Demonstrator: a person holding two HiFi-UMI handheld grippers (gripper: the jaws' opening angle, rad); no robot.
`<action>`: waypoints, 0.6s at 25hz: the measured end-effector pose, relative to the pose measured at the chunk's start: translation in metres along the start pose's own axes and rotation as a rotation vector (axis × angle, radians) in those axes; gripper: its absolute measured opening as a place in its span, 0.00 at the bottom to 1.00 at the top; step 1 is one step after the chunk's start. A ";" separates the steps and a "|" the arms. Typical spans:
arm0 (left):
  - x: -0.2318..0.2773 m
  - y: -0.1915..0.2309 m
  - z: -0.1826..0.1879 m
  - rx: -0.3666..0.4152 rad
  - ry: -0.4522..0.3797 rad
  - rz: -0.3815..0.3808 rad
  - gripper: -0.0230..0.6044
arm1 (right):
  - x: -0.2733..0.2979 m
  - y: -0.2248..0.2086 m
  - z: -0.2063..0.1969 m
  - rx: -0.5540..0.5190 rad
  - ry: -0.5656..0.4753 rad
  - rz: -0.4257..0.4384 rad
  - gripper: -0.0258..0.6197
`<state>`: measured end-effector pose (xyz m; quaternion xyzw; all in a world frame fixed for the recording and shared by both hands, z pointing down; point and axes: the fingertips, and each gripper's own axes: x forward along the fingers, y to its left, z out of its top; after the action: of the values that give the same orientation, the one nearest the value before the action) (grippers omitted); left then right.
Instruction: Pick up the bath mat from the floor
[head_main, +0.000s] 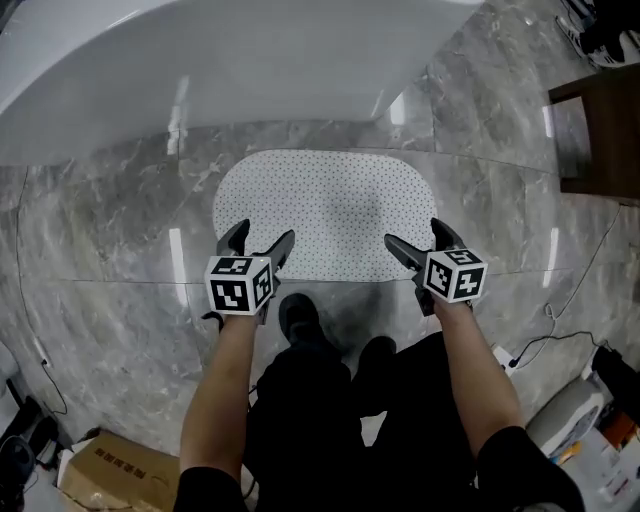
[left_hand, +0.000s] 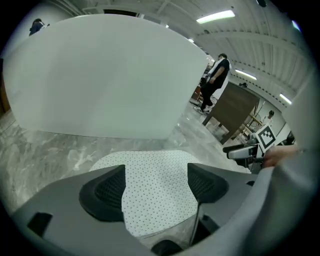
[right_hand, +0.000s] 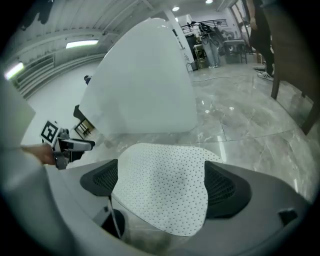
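Note:
A white oval bath mat (head_main: 325, 212) with small dark dots lies flat on the grey marble floor beside the tub. My left gripper (head_main: 261, 243) hovers open over the mat's near left edge. My right gripper (head_main: 416, 242) is open over the near right edge. In the left gripper view the mat (left_hand: 155, 185) shows between the spread jaws, with nothing pinched. The right gripper view shows the mat (right_hand: 165, 182) framed the same way by its open jaws. Whether either gripper touches the mat I cannot tell.
A white bathtub (head_main: 220, 60) curves along the far side of the mat. A dark wooden cabinet (head_main: 600, 130) stands at the right. My feet in black shoes (head_main: 300, 320) are just short of the mat. A cardboard box (head_main: 120, 470) and cables (head_main: 550, 340) lie near me.

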<state>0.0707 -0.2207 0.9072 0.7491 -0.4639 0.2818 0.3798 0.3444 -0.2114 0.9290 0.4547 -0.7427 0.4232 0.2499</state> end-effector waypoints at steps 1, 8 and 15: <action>0.009 0.002 -0.004 0.010 0.003 -0.002 0.66 | 0.008 -0.006 -0.006 -0.024 0.016 -0.001 0.90; 0.051 0.023 -0.025 0.040 -0.017 0.017 0.66 | 0.062 -0.037 0.013 -0.150 0.019 0.010 0.90; 0.070 0.063 -0.054 0.001 0.022 0.082 0.66 | 0.086 -0.048 0.035 -0.161 -0.003 0.023 0.90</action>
<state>0.0387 -0.2273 1.0104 0.7266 -0.4899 0.3057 0.3724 0.3480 -0.2921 0.9950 0.4251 -0.7802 0.3640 0.2795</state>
